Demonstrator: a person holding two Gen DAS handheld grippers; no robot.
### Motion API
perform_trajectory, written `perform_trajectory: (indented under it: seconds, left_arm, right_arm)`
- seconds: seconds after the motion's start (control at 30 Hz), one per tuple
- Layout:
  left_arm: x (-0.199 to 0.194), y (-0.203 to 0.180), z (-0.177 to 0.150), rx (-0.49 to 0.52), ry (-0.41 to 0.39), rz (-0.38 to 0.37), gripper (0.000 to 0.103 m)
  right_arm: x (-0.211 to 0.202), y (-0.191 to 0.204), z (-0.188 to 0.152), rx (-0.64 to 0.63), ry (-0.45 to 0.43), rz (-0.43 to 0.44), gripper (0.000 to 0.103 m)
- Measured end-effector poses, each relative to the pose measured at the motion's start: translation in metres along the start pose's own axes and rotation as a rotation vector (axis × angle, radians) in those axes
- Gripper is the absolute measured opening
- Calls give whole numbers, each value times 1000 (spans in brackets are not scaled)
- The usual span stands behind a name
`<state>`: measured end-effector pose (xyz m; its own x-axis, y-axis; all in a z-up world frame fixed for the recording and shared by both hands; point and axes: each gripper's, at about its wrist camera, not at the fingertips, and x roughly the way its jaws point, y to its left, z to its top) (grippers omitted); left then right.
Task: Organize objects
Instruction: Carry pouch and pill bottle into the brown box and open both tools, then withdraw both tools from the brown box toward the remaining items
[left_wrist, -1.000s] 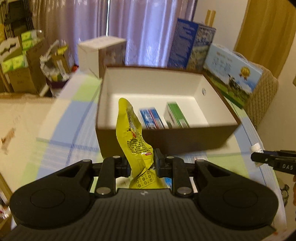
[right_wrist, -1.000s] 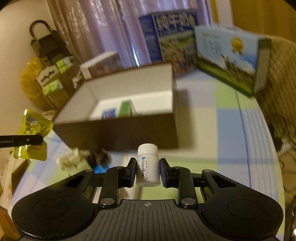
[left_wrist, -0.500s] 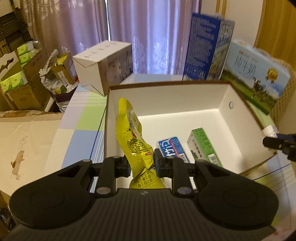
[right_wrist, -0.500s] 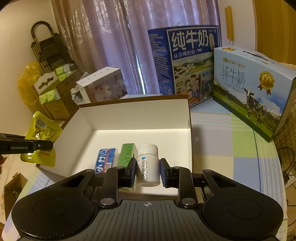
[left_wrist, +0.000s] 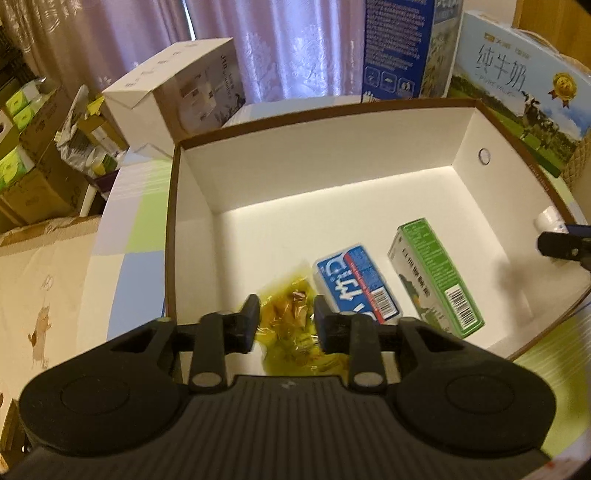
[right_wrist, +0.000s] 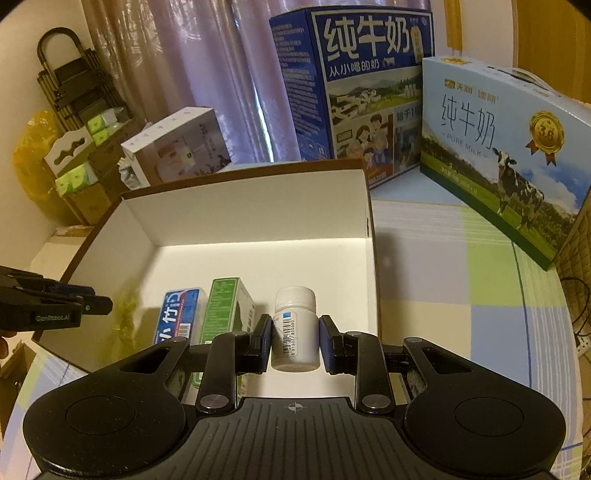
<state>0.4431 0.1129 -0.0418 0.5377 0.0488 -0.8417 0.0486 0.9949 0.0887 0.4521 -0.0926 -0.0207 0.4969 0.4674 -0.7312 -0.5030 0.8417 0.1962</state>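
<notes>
Over the open brown box (left_wrist: 173, 206), left gripper (left_wrist: 286, 314) just opening, yellow snack pouch (left_wrist: 291, 321), pinched upright a second ago, now blurred between parted jaws on the white floor. Beside it, blue pack (left_wrist: 354, 284) and green carton (left_wrist: 436, 284). Right gripper (right_wrist: 295, 328) clamped on white pill bottle (right_wrist: 295, 332). Behind, milk cartons (right_wrist: 354, 85) on checked tablecloth (right_wrist: 461, 266), lilac curtains (right_wrist: 207, 66).

yellow pouch (left_wrist: 291, 325) blurred — lower end hidden.

In the box (left_wrist: 192, 206) — pouch (left_wrist: 291, 314), flat pack (left_wrist: 354, 284), carton (left_wrist: 436, 284), left to right.
</notes>
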Motion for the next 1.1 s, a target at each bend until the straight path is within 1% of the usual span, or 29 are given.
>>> perform_trajectory:
  seconds: [0.03,0.17,0.3,0.4,0.47,0.53,0.63,0.77,0.83,0.9,1.1]
  left_arm:
    - [-2,0,1,0,-12,-3,34]
    - [-8,3,6,-6,-35,-3,36]
    - [-12,6,5,-11,-39,-1,45]
    - [-13,7,2,-4,-39,-2,54]
    - [-15,8,0,-6,-43,-4,56]
    - [-18,10,-1,-11,-46,-8,63]
    - [-24,11,-2,-11,-60,-10,70]
    - [-35,11,-3,-6,-78,-7,74]
    - [-42,12,-3,-7,-87,-6,79]
    - [-49,12,-4,-9,-94,-1,81]
    - [-71,18,-13,-36,-116,-9,84]
  right_arm:
    - [1,-1,1,4,2,2,24]
    - [7,-3,3,33,18,17,24]
    - [11,-4,5,62,24,31,24]
    - [13,-3,8,61,34,16,25]
    - [12,-3,10,69,31,17,25]
    - [7,-3,12,70,23,22,25]
    - [-2,-3,12,68,9,17,25]
    - [-13,-3,11,74,-1,20,26]
    - [-20,-4,8,78,-7,21,26]
    - [-27,-4,8,83,-16,23,26]
    - [-53,-8,1,115,-46,41,26]
